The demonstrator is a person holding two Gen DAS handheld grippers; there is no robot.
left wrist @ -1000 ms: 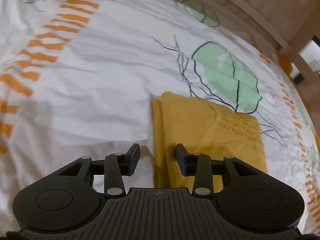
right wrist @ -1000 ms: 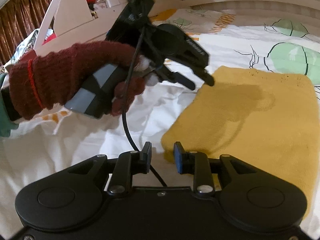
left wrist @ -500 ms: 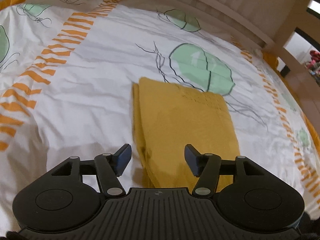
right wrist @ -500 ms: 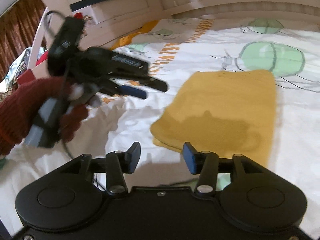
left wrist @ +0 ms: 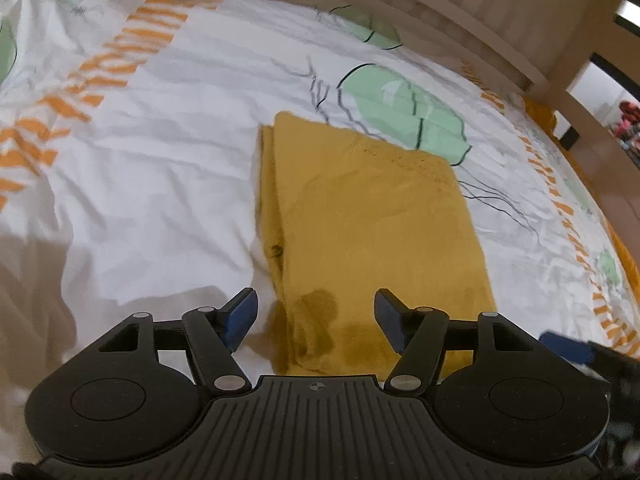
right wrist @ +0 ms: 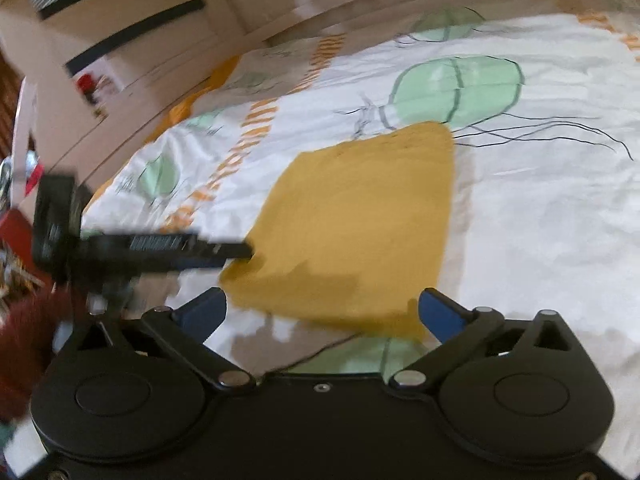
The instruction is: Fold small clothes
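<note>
A mustard-yellow garment (left wrist: 372,228) lies folded into a rectangle on the bed; it also shows in the right wrist view (right wrist: 356,216). My left gripper (left wrist: 316,316) is open and empty, just above the garment's near end. My right gripper (right wrist: 322,312) is wide open and empty, at the garment's near edge. The left gripper also shows in the right wrist view (right wrist: 224,250), with its tips at the garment's left corner. A blue fingertip of the right gripper (left wrist: 566,346) shows at the lower right of the left wrist view.
The bed sheet (left wrist: 160,152) is white with green leaf and orange stripe prints, wrinkled at the near left. A wooden bed frame (left wrist: 500,20) runs along the far side. A cabinet (right wrist: 120,40) stands at the left in the right wrist view.
Both grippers have opened wider and drawn back from the garment. The left gripper has swung lower and to the left in the right wrist view. The garment lies still.
</note>
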